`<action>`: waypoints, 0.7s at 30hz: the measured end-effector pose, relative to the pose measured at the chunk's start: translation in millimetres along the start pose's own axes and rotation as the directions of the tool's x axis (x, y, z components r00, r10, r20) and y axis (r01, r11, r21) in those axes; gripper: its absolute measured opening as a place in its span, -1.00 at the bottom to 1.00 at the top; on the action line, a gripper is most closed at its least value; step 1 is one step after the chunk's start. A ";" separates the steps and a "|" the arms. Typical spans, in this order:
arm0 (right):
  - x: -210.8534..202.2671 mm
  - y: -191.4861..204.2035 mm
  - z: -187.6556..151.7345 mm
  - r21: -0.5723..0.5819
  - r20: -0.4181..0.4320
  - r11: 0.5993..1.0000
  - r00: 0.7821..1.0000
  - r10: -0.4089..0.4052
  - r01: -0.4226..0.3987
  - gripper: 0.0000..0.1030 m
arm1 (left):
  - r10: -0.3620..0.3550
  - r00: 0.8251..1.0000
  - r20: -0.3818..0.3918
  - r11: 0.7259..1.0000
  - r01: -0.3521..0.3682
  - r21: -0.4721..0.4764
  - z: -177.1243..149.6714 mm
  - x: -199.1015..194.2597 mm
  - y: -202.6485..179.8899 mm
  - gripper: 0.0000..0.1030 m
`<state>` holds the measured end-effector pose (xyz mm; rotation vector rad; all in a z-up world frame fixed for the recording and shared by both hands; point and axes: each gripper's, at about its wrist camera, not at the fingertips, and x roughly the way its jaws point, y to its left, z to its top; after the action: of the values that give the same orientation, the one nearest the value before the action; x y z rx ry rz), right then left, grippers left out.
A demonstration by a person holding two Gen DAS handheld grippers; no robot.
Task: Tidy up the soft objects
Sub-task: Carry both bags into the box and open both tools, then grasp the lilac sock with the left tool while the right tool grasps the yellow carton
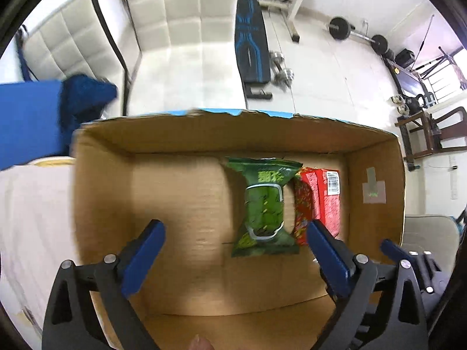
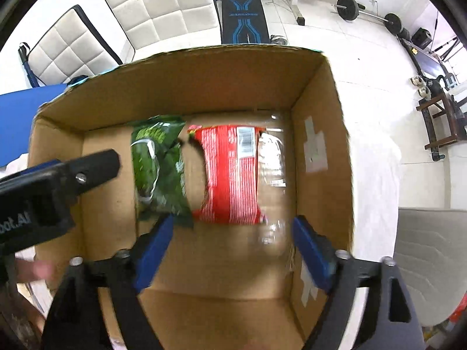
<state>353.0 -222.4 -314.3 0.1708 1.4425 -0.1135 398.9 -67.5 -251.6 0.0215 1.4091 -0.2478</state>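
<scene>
An open cardboard box (image 1: 99, 151) (image 2: 318, 93) holds a green soft packet (image 1: 264, 207) (image 2: 159, 172) and a red soft packet (image 1: 324, 198) (image 2: 230, 175) lying side by side on its floor. A clear plastic bag (image 2: 273, 157) lies right of the red packet. My left gripper (image 1: 233, 239) is open and empty above the box, over the green packet. My right gripper (image 2: 230, 233) is open and empty above the near ends of both packets. The left gripper's body (image 2: 52, 180) shows at the left of the right wrist view.
A blue cloth (image 1: 84, 99) and a blue surface (image 1: 26, 119) lie left of the box. White padded chairs (image 2: 157, 5) stand behind it, with a weight bench (image 2: 243, 14) and barbells (image 2: 367, 14) on the white floor. A grey cushion (image 2: 429, 262) lies right.
</scene>
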 end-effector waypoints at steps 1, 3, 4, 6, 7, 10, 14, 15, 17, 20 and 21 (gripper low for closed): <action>-7.0 -0.2 -8.0 0.005 0.011 1.000 1.000 0.006 -0.006 1.00 | 0.006 1.000 0.025 1.000 -0.006 0.003 -9.5 -11.2 1.8 0.93; -19.7 -0.2 -22.2 0.013 0.031 1.000 0.999 0.018 -0.019 1.00 | 0.003 0.999 0.045 1.000 -0.004 0.007 -20.2 -22.0 8.6 0.96; -27.1 0.7 -29.9 0.016 0.043 1.000 0.999 0.026 -0.027 1.00 | 0.005 0.998 0.067 1.000 -0.005 0.006 -29.7 -30.6 10.2 1.00; -38.8 4.2 -38.6 0.010 0.062 0.999 0.998 0.029 -0.030 1.00 | 0.010 0.995 0.102 1.000 -0.011 0.008 -35.9 -38.9 12.1 1.00; -47.2 6.7 -43.9 0.009 0.077 1.000 0.997 0.027 -0.028 1.00 | 0.014 0.992 0.124 1.000 -0.017 0.019 -44.0 -47.3 14.1 1.00; -71.8 12.5 -50.7 0.002 0.124 1.000 0.992 0.014 -0.015 1.00 | 0.010 0.986 0.164 1.000 -0.013 0.019 -64.4 -66.8 18.3 1.00; -102.0 21.2 -64.5 -0.013 0.192 1.000 0.981 -0.012 0.015 1.00 | 0.032 0.976 0.217 0.999 -0.033 -0.001 -67.9 -79.6 23.2 1.00; -110.2 23.2 -70.4 -0.017 0.207 1.000 0.978 -0.017 0.021 1.00 | 0.036 0.973 0.230 0.999 -0.035 -0.006 -72.0 -83.4 23.2 1.00; -119.8 24.6 -77.5 -0.019 0.228 0.999 0.973 -0.027 0.032 1.00 | 0.053 0.962 0.267 0.999 -0.051 -0.017 -84.5 -99.2 24.0 1.00; -136.7 26.3 -91.2 -0.027 0.255 0.999 0.967 -0.025 0.033 1.00 | 0.070 0.948 0.310 0.997 -0.064 -0.031 -102.2 -120.0 23.6 1.00; -142.2 25.5 -96.3 -0.027 0.266 0.999 0.964 -0.023 0.031 1.00 | 0.075 0.944 0.321 0.997 -0.068 -0.034 -108.8 -127.1 23.0 1.00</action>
<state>245.7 -183.1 -183.4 0.1064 1.1783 -0.1314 279.6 -7.3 -148.4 0.0133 1.0826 -0.1663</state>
